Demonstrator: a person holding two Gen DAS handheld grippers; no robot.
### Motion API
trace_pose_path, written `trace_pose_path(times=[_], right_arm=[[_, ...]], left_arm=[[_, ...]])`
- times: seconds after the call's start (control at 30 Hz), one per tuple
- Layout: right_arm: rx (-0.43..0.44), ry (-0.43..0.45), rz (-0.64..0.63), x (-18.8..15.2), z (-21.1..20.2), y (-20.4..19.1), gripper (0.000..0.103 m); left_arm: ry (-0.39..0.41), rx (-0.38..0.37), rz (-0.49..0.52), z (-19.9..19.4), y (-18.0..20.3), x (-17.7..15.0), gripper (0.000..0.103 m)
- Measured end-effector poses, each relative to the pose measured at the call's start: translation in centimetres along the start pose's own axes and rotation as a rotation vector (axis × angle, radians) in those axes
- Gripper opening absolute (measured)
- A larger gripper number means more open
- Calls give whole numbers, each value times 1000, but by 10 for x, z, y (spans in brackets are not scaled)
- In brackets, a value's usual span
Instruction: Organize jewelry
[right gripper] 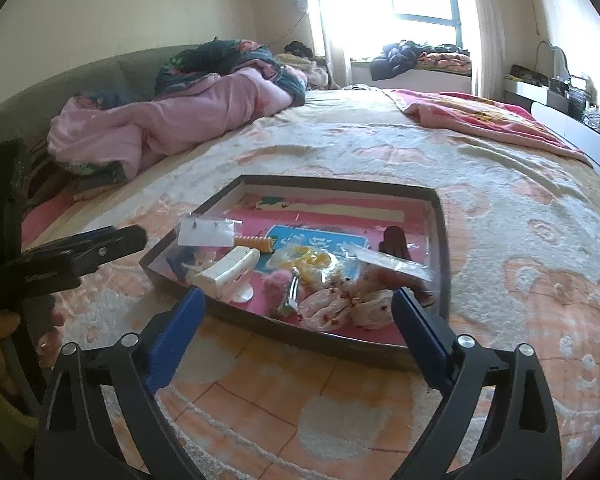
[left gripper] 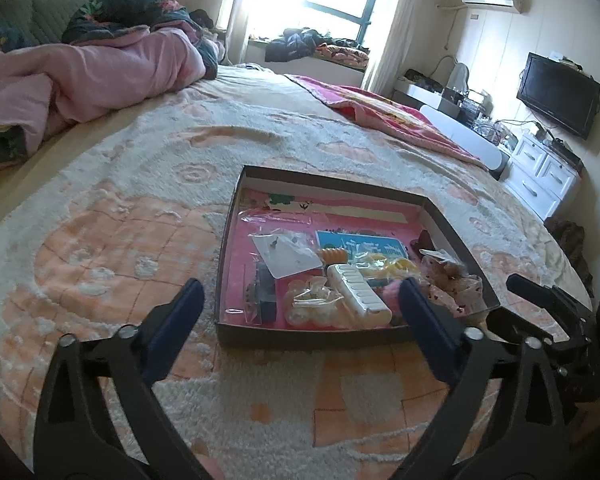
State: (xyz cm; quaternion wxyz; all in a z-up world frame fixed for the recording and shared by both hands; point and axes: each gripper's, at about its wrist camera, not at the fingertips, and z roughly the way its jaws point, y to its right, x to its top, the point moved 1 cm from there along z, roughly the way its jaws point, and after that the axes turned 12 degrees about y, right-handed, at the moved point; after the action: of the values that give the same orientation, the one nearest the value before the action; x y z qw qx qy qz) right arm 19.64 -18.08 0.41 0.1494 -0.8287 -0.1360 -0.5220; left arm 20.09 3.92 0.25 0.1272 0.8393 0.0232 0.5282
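Observation:
A shallow dark box (left gripper: 320, 338) with a pink floor lies on the bed. It holds a white hair clip (left gripper: 360, 292), an orange clip (left gripper: 332, 255), a bagged earring card (left gripper: 288, 254), yellow bands (left gripper: 396, 264) and a floral scrunchie (left gripper: 456, 284). My left gripper (left gripper: 300, 286) stands open over the box's near edge, with nothing between its blue pads. In the right wrist view the box (right gripper: 443, 248) shows the same clip (right gripper: 228, 270) and scrunchie (right gripper: 340, 304). My right gripper (right gripper: 300, 294) is open and empty at the box's near right part. The two grippers hang side by side.
A bunched pink quilt (left gripper: 100, 76) lies at the bed's far left and a pink blanket (left gripper: 400, 120) at the far right. Beyond the bed's right edge stand white drawers (left gripper: 540, 172) and a television (left gripper: 556, 96). A hand (right gripper: 4, 332) holds the left gripper (right gripper: 100, 244).

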Motion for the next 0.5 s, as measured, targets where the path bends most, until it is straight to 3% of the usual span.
trace_pose_path(times=[0.5], right_arm=[[-74,100,-8,3,-39,5,96]], left_arm=[[53,8,51,-29,22,1,92]])
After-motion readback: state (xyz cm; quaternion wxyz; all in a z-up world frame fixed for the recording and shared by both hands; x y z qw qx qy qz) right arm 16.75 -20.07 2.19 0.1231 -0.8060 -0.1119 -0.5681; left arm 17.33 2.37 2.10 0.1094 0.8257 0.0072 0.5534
